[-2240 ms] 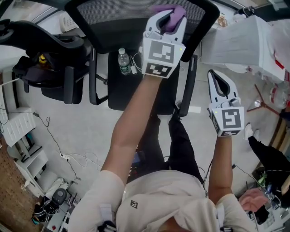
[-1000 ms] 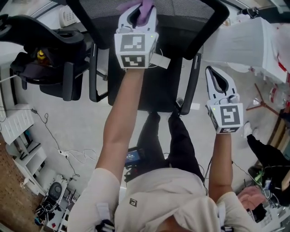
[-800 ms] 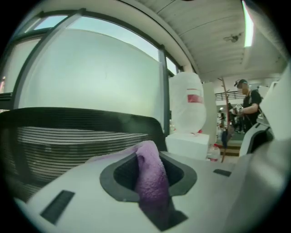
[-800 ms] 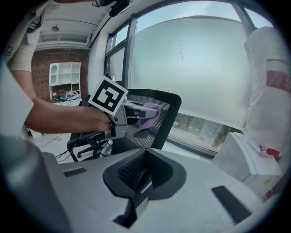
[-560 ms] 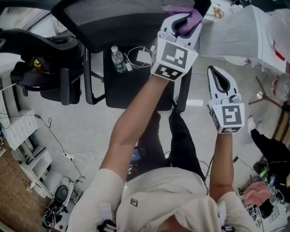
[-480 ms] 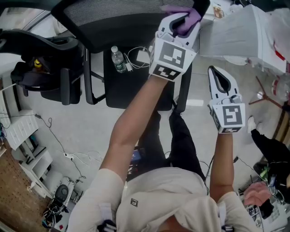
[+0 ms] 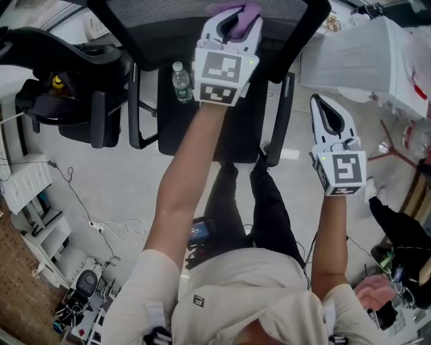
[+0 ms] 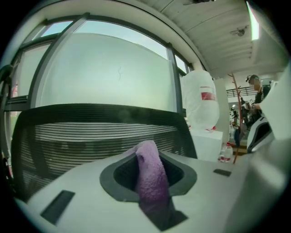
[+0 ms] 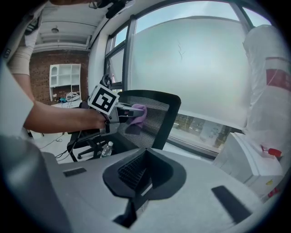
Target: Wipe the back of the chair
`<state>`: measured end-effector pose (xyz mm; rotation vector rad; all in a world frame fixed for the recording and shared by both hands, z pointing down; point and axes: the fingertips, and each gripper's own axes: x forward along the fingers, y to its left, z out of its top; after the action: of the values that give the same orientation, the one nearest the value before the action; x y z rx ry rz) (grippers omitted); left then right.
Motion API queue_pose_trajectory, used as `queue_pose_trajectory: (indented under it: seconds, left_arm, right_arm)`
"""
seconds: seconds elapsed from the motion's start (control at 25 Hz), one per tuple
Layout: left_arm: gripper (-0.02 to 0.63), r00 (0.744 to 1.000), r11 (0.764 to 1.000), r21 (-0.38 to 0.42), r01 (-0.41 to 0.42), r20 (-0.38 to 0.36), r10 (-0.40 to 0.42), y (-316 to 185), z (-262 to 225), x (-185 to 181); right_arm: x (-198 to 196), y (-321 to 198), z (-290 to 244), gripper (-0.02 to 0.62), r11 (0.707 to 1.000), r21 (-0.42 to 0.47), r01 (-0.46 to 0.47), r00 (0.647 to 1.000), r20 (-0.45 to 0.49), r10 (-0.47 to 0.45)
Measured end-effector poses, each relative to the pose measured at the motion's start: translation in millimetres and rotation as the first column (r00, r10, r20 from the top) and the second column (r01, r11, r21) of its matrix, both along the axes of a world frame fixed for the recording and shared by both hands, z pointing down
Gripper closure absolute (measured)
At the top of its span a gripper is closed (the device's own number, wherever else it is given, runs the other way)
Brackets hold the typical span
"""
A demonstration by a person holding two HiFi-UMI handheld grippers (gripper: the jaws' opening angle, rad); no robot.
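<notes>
Grippers, two. Left gripper (image 7: 231, 21): jaws clamped on one purple cloth (image 7: 236, 9), the cloth pressed to the mesh back (image 7: 161, 19) of chair no. 1, near its top edge and about mid-width. Right gripper (image 7: 324, 113): jaws together, nothing between them, held off to the right of that chair, well apart from it. Bottle (image 7: 180, 81), one, on the seat (image 7: 202, 138). Chair no. 2 (image 7: 71, 74), black, at left.
</notes>
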<state>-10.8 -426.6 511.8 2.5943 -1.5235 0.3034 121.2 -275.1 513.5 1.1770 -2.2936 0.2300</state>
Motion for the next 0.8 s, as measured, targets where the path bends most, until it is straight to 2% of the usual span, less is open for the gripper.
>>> queue_pose_trajectory:
  seconds: [0.12,0.28,0.4,0.52,0.8]
  left_arm:
    - [0.505,0.992,0.991,-0.028,0.127,0.013,-0.127,-8,8,-77]
    - [0.505,0.954,0.953,-0.053,0.297,0.054,-0.295,-9,21,-187]
    - [0.505,0.927,0.927,-0.057,0.372,0.072,-0.368,-3,26,-241]
    - [0.505,0.922,0.921,-0.054,0.385,0.075,-0.381,4,23,-259]
    - [0.506,0.927,0.927,-0.044,0.372,0.067,-0.368,15,2,-264]
  right_arm:
    - [-24,-9,-5,0.600,0.999,0.016,0.033,0.999,0.019,-0.033]
    - [-62,-23,-10,0.600,0.997,0.034,0.070,0.996,0.047,-0.072]
    - [-88,-33,-13,0.600,0.995,0.046,0.091,0.993,0.065,-0.094]
    - [-110,-40,-21,0.600,0.992,0.063,0.112,0.991,0.067,-0.117]
    - [-137,-44,-48,0.600,0.986,0.089,0.139,0.988,0.062,-0.145]
